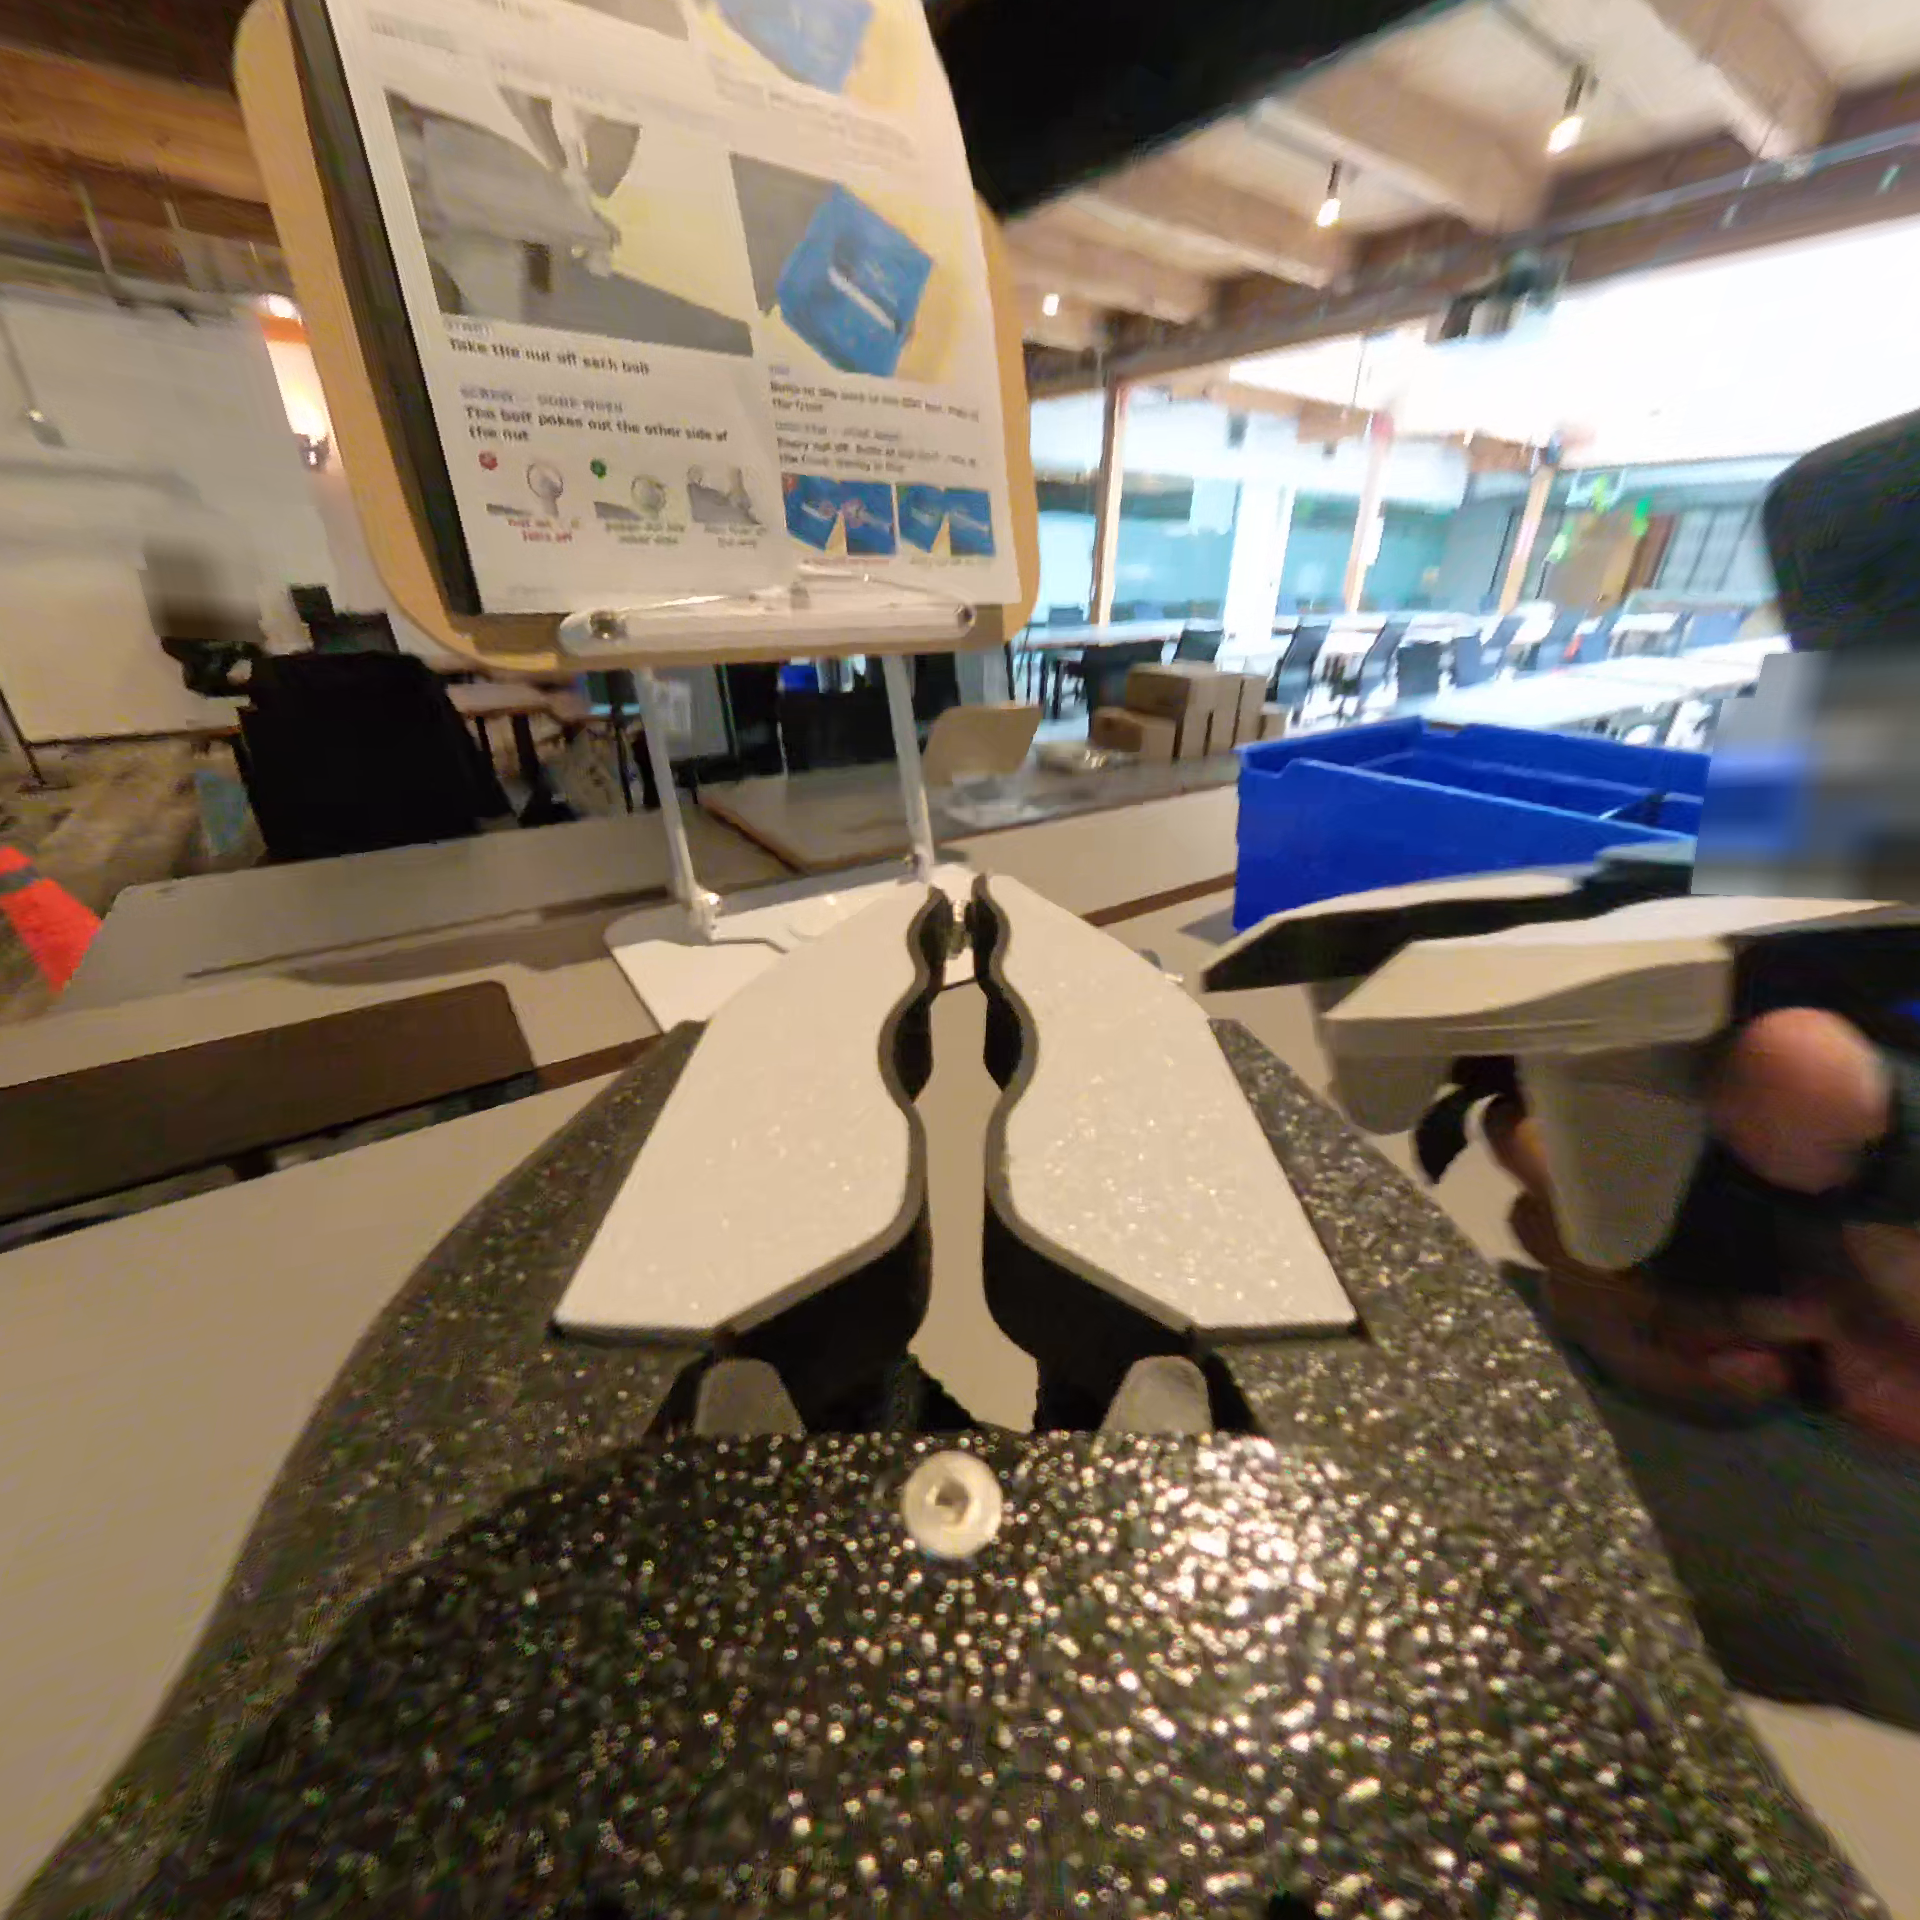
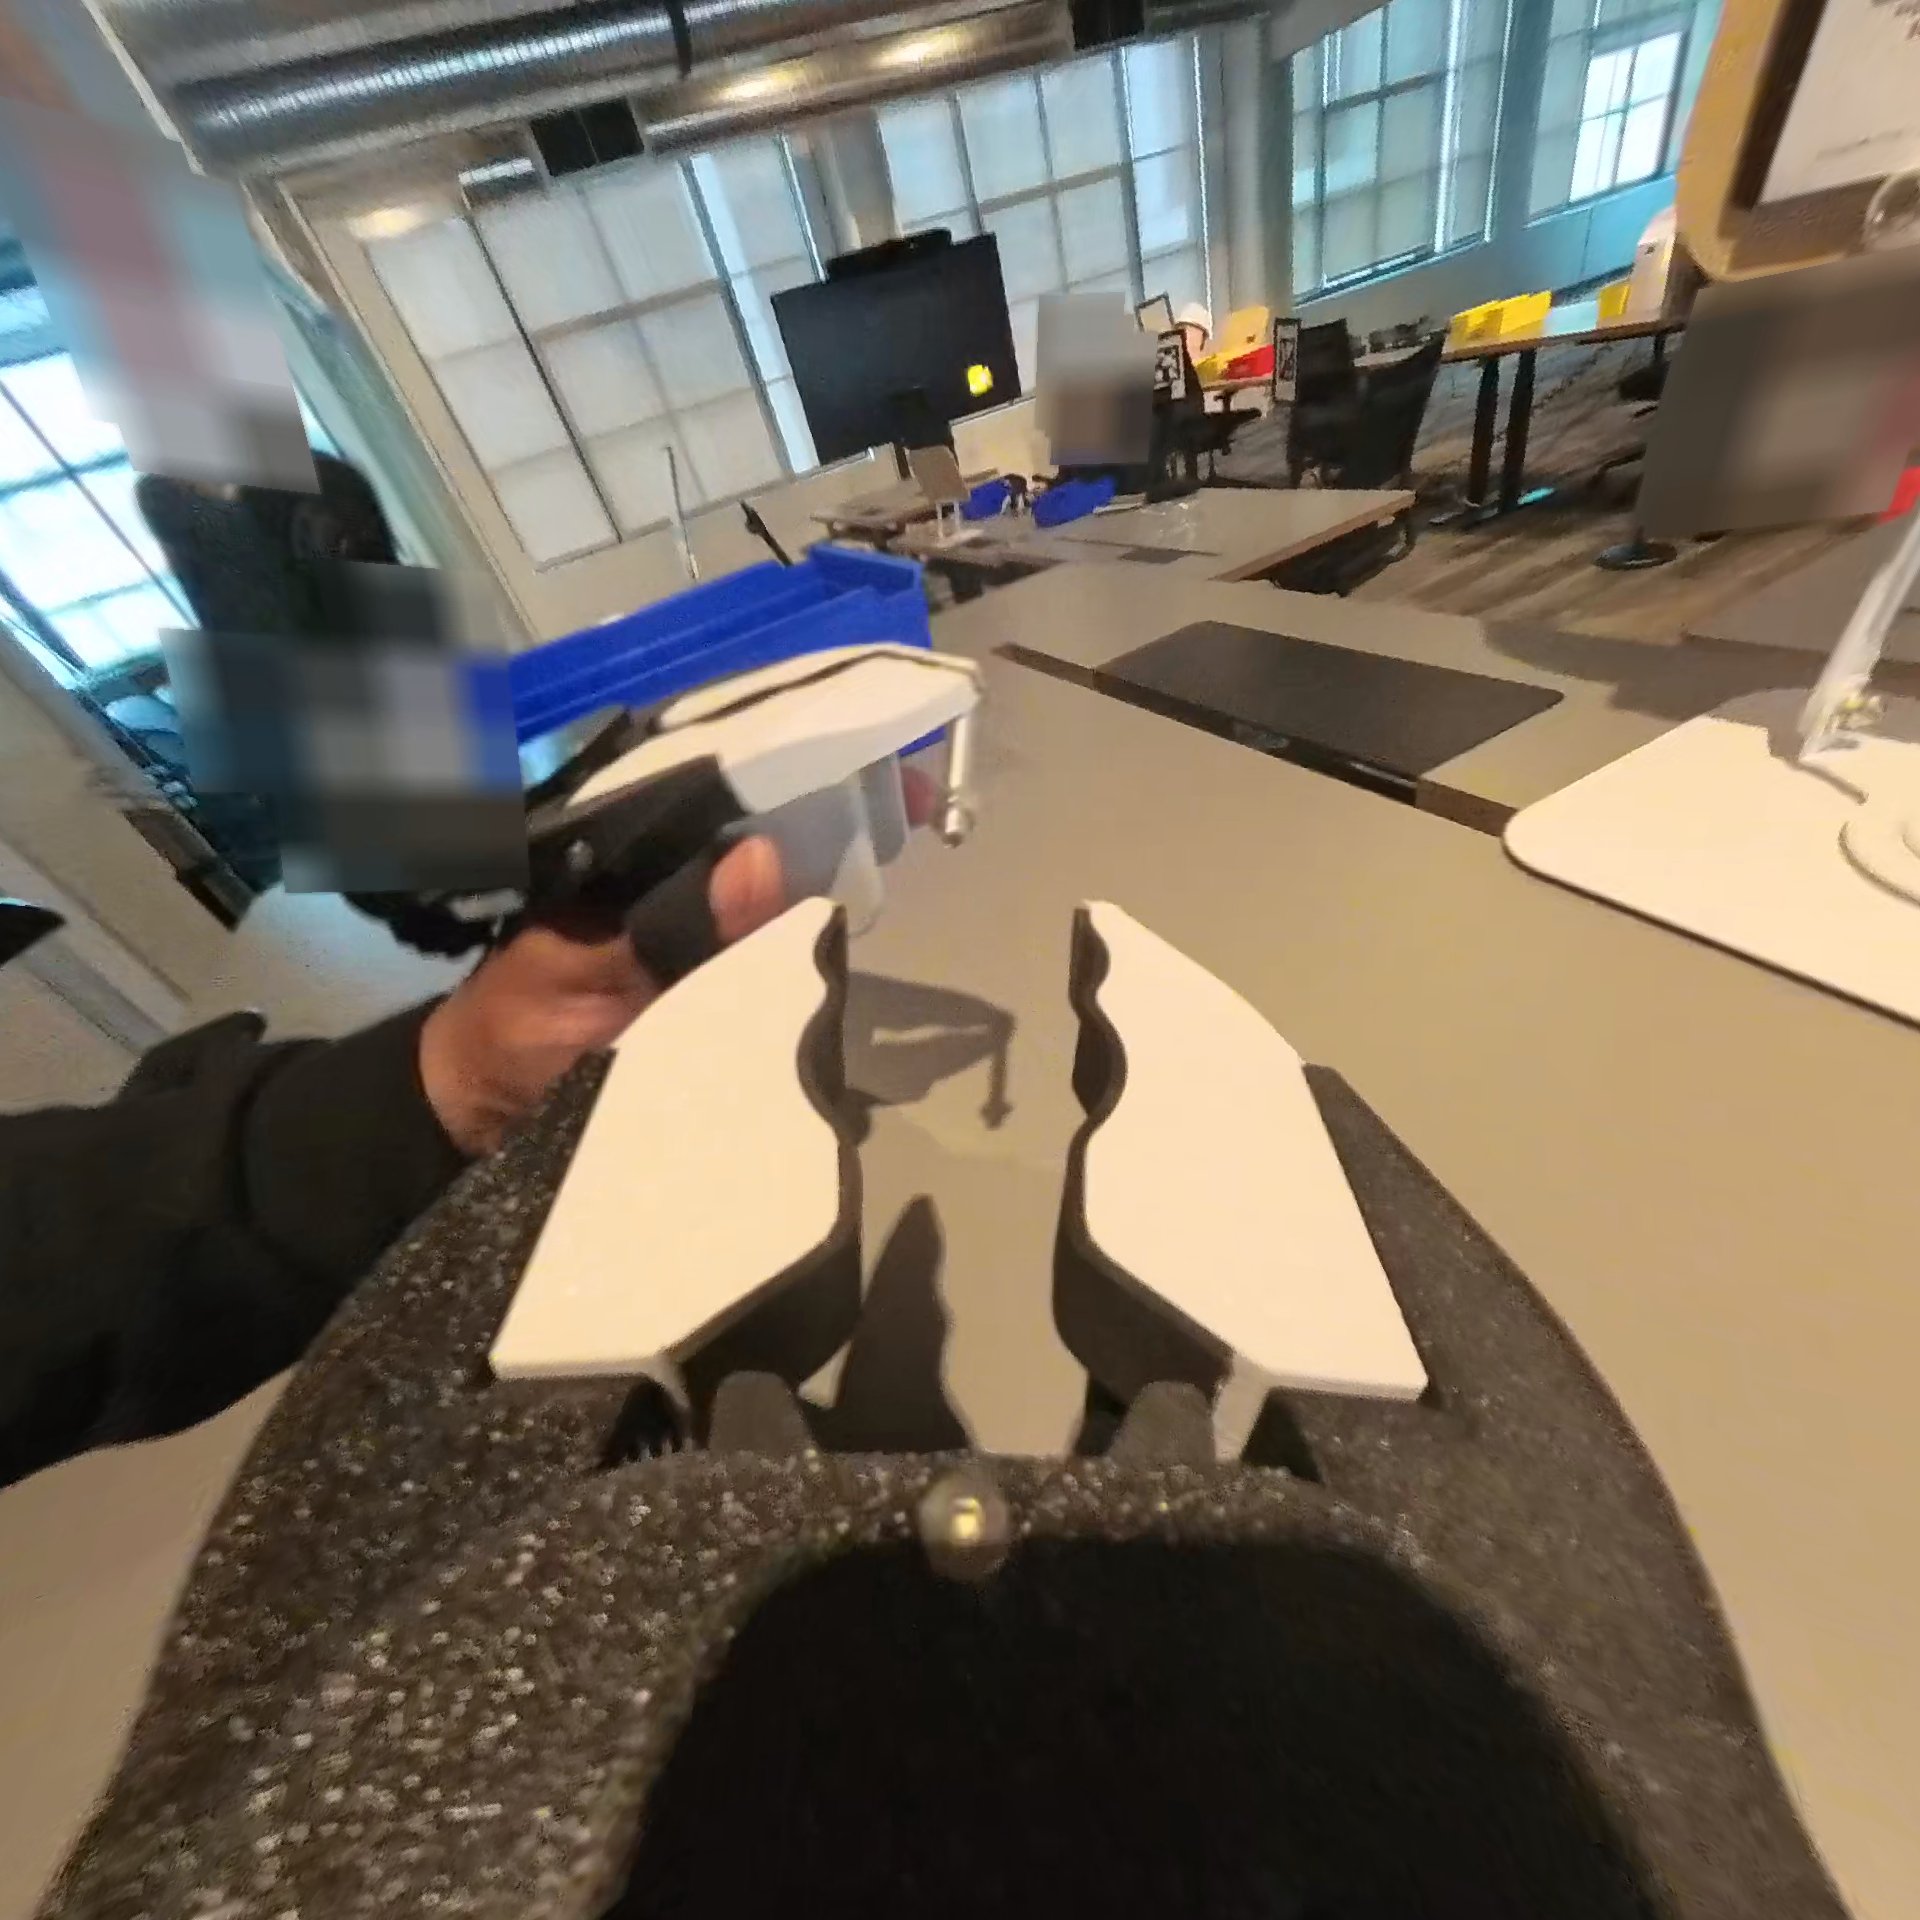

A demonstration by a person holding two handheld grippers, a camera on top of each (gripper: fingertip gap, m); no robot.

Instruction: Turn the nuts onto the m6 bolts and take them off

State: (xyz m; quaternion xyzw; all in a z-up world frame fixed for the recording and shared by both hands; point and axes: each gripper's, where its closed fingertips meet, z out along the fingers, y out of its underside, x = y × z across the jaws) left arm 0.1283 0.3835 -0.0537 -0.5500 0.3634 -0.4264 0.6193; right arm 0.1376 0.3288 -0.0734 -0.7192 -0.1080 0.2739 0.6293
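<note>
My left gripper (image 1: 957,920) is shut on a silver M6 bolt (image 1: 953,928), pinched at the very fingertips above the grey table (image 1: 208,1403). In the right wrist view the left gripper (image 2: 966,691) shows at the upper left, with the bolt (image 2: 961,764) hanging straight down from its tips. The bolt has a wider piece (image 2: 954,826) at its lower end; I cannot tell whether it is the head or a nut. My right gripper (image 2: 956,920) is open and empty, just below and in front of the bolt. It also shows in the left wrist view (image 1: 1236,966), to the right.
A blue bin (image 1: 1455,821) (image 2: 727,634) stands on the table behind the grippers. A stand holding an instruction sheet (image 1: 675,312) rests on a white base (image 1: 686,951) (image 2: 1714,862). A black mat (image 2: 1330,696) lies farther back. A person's gloved hand (image 2: 582,997) holds the left gripper. Across from one pair of fingers to the other is roughly 6 cm.
</note>
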